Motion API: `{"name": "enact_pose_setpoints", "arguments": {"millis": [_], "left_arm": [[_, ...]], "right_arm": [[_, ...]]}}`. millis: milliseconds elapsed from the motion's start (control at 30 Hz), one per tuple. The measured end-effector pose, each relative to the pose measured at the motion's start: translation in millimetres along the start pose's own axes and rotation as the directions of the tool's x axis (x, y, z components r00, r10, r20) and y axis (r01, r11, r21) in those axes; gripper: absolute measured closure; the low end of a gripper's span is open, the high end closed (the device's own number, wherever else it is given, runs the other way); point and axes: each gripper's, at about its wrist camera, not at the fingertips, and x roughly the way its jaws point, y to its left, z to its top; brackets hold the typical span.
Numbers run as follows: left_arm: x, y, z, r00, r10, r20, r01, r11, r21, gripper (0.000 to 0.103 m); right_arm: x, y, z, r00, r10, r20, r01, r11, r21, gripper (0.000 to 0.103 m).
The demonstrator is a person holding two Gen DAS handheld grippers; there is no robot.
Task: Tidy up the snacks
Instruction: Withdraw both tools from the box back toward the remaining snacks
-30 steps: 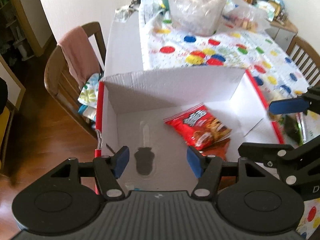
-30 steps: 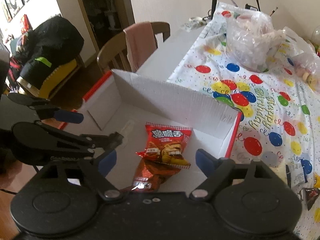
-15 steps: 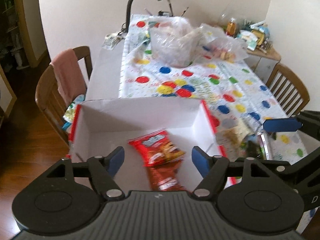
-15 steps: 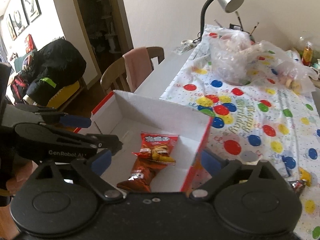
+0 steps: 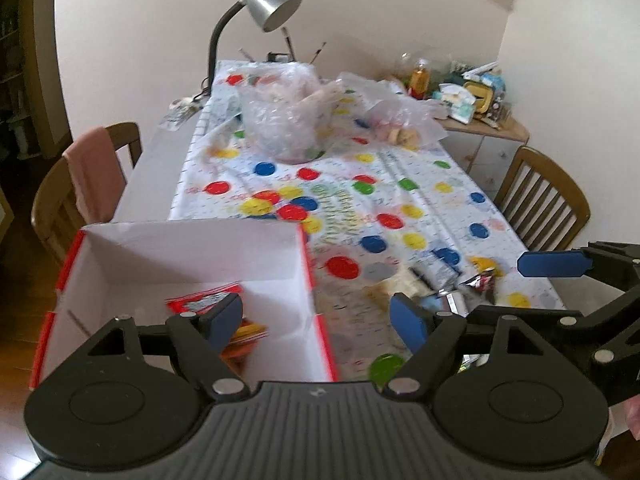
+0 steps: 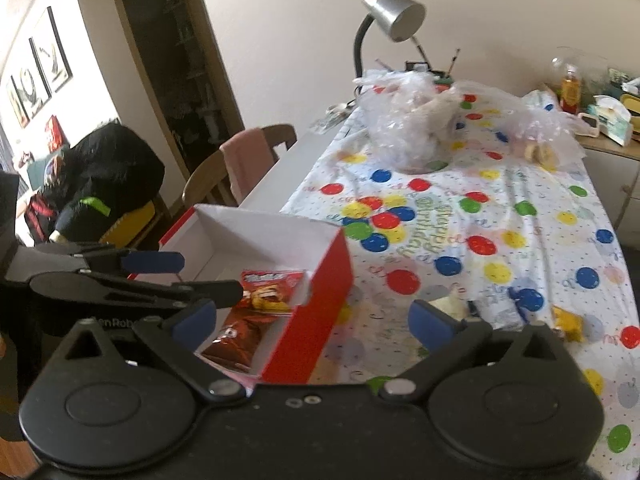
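— Step in hand? 
— Between deliveries, by the look of it. Two red snack packets (image 6: 260,312) already down inside the white-lined box (image 6: 328,264), lower left of centre in the right wrist view; nothing carried now. 
— Left hand-held gripper (image 5: 318,318)? 
— Jaws apart, just been opening wider, nothing between the pads; blue fingertips (image 5: 226,314) framing the box's right wall (image 5: 304,256) and a stretch of dotted cloth. 
— And the right hand-held gripper (image 6: 314,320)? 
— Spread as wide as it goes, also just been opening, empty. Pointed past the box's red outer wall toward the spotted surface (image 6: 520,216). 
— Left to tidy? 
— A loose cluster of small wrapped snacks (image 5: 452,284) lying on the cloth, right of centre in the left wrist view, well clear of the box. Same cluster at lower right in the right wrist view, with a yellow packet (image 6: 568,322) at its right end. Some blur there, so no telling exact count or kinds. 
— Next move calls for? 
— Probably a reach to the right, down onto that cluster. Jaws wide enough already; one thin packet to be straddled, pinched by its edge or crimped seam, lifted without dragging neighbours. 
— Anything awkward? 
— Flat foil on a wrinkled cloth: likely to slide or snag fabric along with the wrapper. Better a low, shallow approach. 
— Clear plastic bags (image 5: 288,120) farther back? 
— Upper centre, beneath the lamp (image 5: 268,0); hard to say whether part of the job.
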Motion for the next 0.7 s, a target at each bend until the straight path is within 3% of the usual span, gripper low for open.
{"name": "enact_pose_setpoints", "arguments": {"millis": [267, 700], "left_arm": [[19.3, -52.4, -9.8, 1.0, -0.017, 0.005, 0.017, 1.0, 0.002, 0.021], [75.3, -120.1, -29.4, 0.996, 0.0, -0.084, 0.004, 0.999, 0.042, 0.021]], "right_arm": [[-22.1, -52.4, -17.6, 0.999, 0.004, 0.04, -0.005, 0.999, 0.031, 0.0], [-34.0, -148.2, -49.7, 0.996, -0.087, -0.008, 0.088, 0.995, 0.037, 0.0]]}}
